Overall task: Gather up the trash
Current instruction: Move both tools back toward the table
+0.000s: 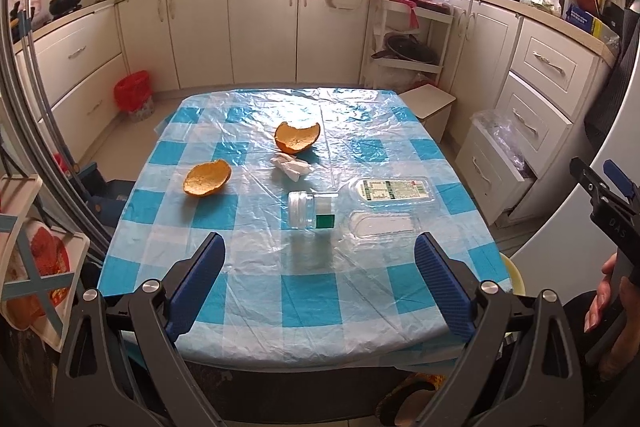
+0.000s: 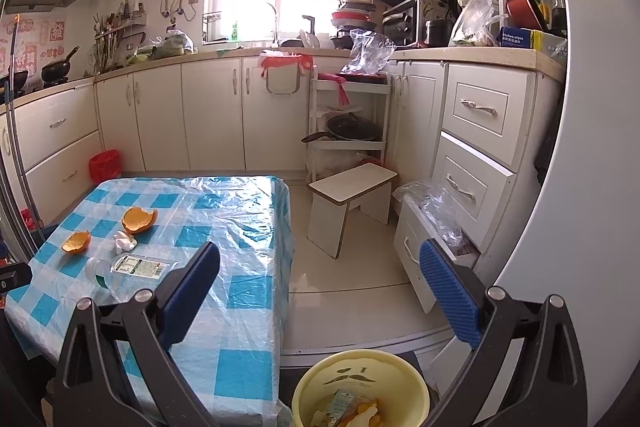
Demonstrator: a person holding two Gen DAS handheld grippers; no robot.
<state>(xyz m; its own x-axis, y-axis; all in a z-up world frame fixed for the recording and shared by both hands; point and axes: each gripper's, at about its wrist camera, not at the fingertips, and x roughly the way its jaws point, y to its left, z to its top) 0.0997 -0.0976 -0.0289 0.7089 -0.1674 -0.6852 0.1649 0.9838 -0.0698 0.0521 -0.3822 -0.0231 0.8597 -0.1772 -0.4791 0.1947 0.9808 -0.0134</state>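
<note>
On the blue-checked table (image 1: 256,299) lie two orange peel halves (image 1: 297,137) (image 1: 207,178), a crumpled white tissue (image 1: 291,165), a clear bottle (image 1: 360,201) on its side and a clear plastic lid (image 1: 382,225). My left gripper (image 1: 320,279) hangs open above the table's near edge with nothing between its fingers. My right gripper (image 2: 320,291) is open too, off the table's right side and above a yellow bin (image 2: 360,387) that holds scraps. The same peels (image 2: 138,219) (image 2: 76,242), tissue (image 2: 124,242) and bottle (image 2: 132,269) show in the right wrist view.
A white stool (image 2: 352,203) stands on the floor right of the table. An open bottom drawer (image 2: 436,239) with a plastic bag juts out from the right cabinets. A red bin (image 1: 134,95) sits by the far left cabinets. A hand (image 1: 600,299) holds the right gripper.
</note>
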